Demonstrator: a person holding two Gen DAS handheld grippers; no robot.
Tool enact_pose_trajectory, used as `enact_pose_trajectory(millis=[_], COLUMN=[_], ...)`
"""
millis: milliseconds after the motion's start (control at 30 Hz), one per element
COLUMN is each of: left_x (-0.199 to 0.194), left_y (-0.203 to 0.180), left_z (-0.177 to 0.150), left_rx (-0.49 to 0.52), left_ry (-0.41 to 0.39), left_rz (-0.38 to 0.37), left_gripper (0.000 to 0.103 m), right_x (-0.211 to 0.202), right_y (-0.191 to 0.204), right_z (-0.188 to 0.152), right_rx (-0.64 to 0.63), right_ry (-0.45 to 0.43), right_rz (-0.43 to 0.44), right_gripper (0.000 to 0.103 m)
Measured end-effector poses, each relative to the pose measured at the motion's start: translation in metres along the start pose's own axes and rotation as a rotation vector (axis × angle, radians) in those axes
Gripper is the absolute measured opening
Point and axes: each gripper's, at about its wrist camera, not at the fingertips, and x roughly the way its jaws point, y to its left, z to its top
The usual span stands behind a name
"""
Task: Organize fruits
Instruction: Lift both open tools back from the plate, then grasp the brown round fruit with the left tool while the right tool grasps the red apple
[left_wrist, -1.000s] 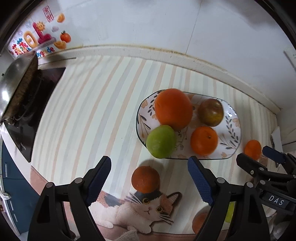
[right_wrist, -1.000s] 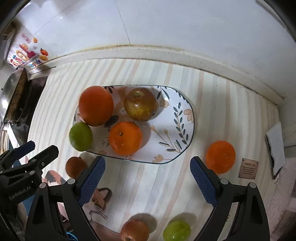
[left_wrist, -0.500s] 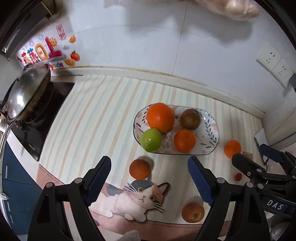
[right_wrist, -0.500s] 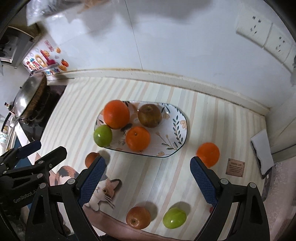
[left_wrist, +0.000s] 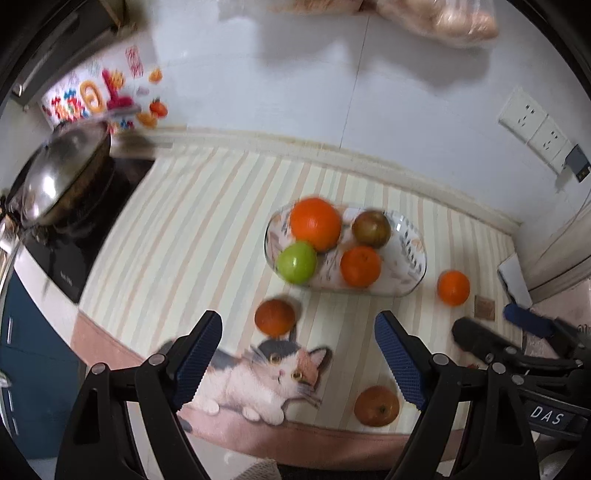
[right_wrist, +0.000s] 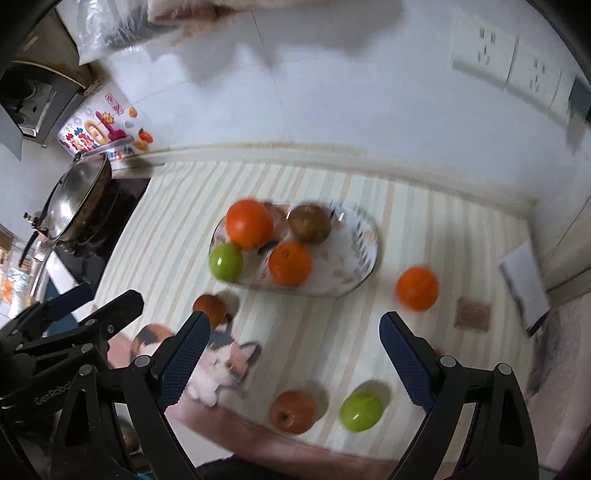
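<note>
An oval patterned plate (left_wrist: 413, 254) (right_wrist: 364, 243) on the striped mat holds a large orange (left_wrist: 315, 222), a green apple (left_wrist: 296, 262), a small orange (left_wrist: 360, 266) and a brown fruit (left_wrist: 371, 229). Loose on the mat lie a dark orange (left_wrist: 275, 317) (right_wrist: 209, 309), an orange (left_wrist: 453, 287) (right_wrist: 417, 288) right of the plate, a reddish apple (left_wrist: 376, 405) (right_wrist: 293, 411) and a green apple (right_wrist: 361, 411) near the front edge. My left gripper (left_wrist: 297, 358) and right gripper (right_wrist: 293, 360) are both open and empty, held high above the mat.
A lidded wok (left_wrist: 59, 177) sits on a black stove (left_wrist: 70, 254) at the left. A white tiled wall with sockets (right_wrist: 513, 62) stands behind. A small brown card (right_wrist: 474, 314) and a white pad (right_wrist: 522, 280) lie at the right. The counter's front edge is close below.
Both grippers have pulled back and up from the plate, so more of the counter, stove and wall shows. The fruits have not moved.
</note>
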Motion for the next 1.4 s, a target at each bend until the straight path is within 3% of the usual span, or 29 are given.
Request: enact_pose_trajectory(millis=[200,433,500,600,900,1200,1300,1333,1400], left_x=[0.046,0.086,0.092,0.097,0.135,0.199,0.212,0.214,0.214], left_y=[0.019,0.041,0.046,0.052,0.043,0.025,0.024,0.024,0.023], left_z=[-0.046,-0.081,-0.083,-0.079,-0.021,0.016,0.015,0.014,0.013], left_rx=[-0.028,-0.073,-0.085,-0.096,-0.054,0.08,0.089,0.078,0.084], left_ry=[0.15,0.276,0.285,0.288,0.289,0.404,0.422,0.433,0.424], left_rz=[0.064,0.12,0.125,0.125,0.09,0.078,0.052,0.031,0.039], left_gripper=[0.084,0.084,0.084,0.084,0.084,0.084,0.067,0.053,0.053], right_x=[0.086,0.162,0.174,0.183,0.179,0.193,0.196,0.196,0.197], right_y=[-0.013,-0.011,-0.009,-0.006,-0.021,-0.025,-0.028,-0.029,-0.031], right_z=[-0.047,-0.09,-0.097,-0.103,-0.082,-0.059,-0.058,-0.057,-0.055], right_rx=[0.053,0.034,0.007,-0.038,0.011,0.05,0.069,0.074,0.076], right_ry=[0.289,0.476,0.489,0.483,0.414,0.419,0.434,0.44,0.446], right_rz=[0.068,0.046,0.018,-0.03,-0.037,-0.051,-0.036,-0.031,-0.018], right_gripper=[0.095,0.095,0.09,0.067,0.067,0.067,0.068,0.068,0.068])
